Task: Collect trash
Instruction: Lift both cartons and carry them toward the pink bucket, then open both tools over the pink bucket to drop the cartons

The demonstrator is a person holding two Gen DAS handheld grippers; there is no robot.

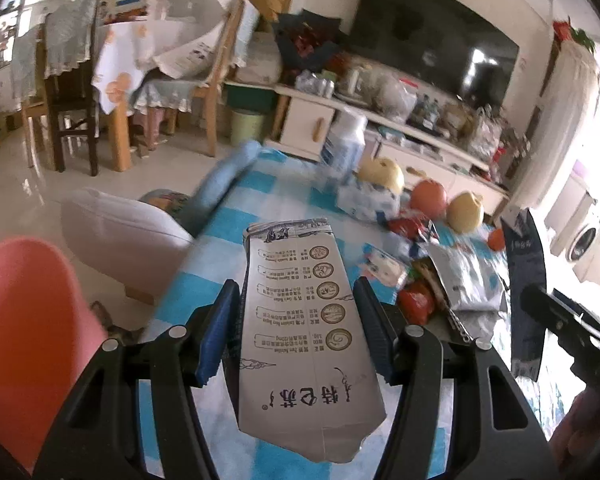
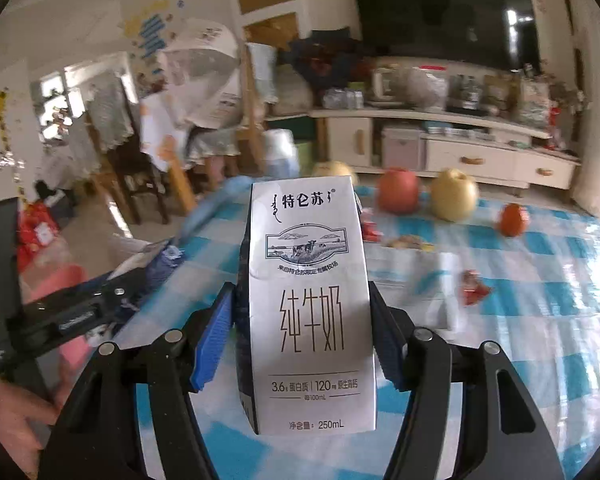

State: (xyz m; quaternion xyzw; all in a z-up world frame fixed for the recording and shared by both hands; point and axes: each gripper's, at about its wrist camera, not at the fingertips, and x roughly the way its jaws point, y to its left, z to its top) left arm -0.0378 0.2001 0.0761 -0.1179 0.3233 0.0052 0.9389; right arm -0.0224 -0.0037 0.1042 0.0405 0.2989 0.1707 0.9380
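Note:
My left gripper is shut on a white milk carton, held upside down above the blue checked tablecloth. My right gripper is shut on a second milk carton, upright, label facing the camera. The right gripper with its carton also shows in the left wrist view at the right edge. The left gripper shows in the right wrist view at the left. Red wrappers, a silver foil bag and a small red wrapper lie on the table.
An apple, a pear and a small orange stand at the table's far side, with a plastic bottle. A pink chair and a white cushioned seat are left of the table. A TV cabinet lies beyond.

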